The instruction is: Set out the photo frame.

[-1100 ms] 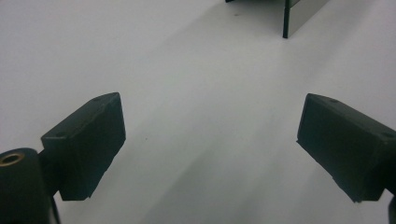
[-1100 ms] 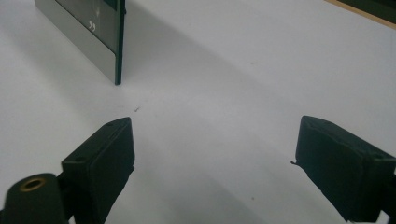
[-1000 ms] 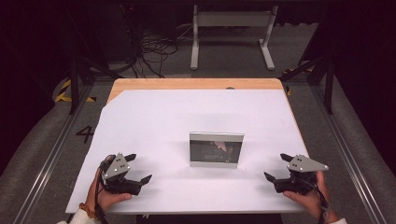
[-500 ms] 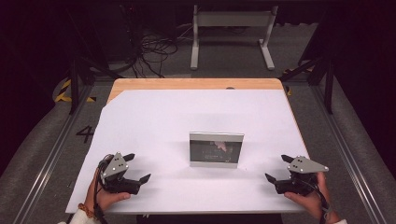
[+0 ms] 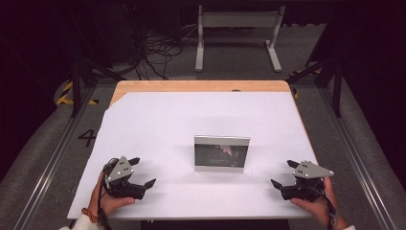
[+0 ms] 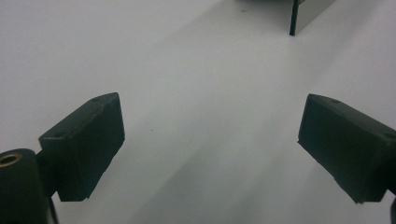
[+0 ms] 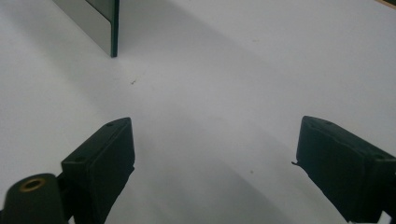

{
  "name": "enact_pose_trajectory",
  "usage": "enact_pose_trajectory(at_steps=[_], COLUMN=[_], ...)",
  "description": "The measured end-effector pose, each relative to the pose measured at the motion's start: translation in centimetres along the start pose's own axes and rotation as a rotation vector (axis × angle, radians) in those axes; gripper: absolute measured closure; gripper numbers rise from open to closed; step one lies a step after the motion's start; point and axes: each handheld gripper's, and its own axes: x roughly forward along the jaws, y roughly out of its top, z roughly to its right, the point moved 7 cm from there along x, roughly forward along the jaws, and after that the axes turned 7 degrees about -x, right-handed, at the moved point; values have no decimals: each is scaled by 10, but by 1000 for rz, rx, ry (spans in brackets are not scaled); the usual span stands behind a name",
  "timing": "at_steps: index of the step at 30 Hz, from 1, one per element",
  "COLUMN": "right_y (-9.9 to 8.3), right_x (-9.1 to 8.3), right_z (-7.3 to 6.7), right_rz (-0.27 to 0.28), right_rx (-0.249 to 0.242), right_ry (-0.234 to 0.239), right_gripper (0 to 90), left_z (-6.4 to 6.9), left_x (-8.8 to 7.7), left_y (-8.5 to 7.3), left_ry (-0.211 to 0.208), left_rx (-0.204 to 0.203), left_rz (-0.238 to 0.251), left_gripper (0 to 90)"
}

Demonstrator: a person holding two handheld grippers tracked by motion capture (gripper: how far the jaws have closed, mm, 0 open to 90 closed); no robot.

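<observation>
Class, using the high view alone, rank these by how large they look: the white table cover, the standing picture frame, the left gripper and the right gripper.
1. White table cover.
2. Picture frame.
3. Left gripper and right gripper: they look alike, so unranked.

Change since the earlier frames: minimal

Your right gripper (image 5: pixel 282 174) sits marginally closer to the near table edge than one second ago; your left gripper (image 5: pixel 142 172) shows, at most, a very slight shift toward the table centre; both shifts are barely discernible in the high view.
</observation>
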Motion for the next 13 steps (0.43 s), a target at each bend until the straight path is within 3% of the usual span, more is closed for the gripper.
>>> enact_pose_trajectory(at_steps=[9,13], right_y=[-1,-1], right_x=[1,0], right_z=[1,1], right_rz=[-10,-7], right_rx=[1,3], right_ry=[-8,-12], right_gripper=[116,115], left_z=[-2,-1], left_x=[2,4], left_y=[1,1], left_ry=[22,12], left_rx=[0,-1], left_rz=[-5,-9], left_gripper=[77,76])
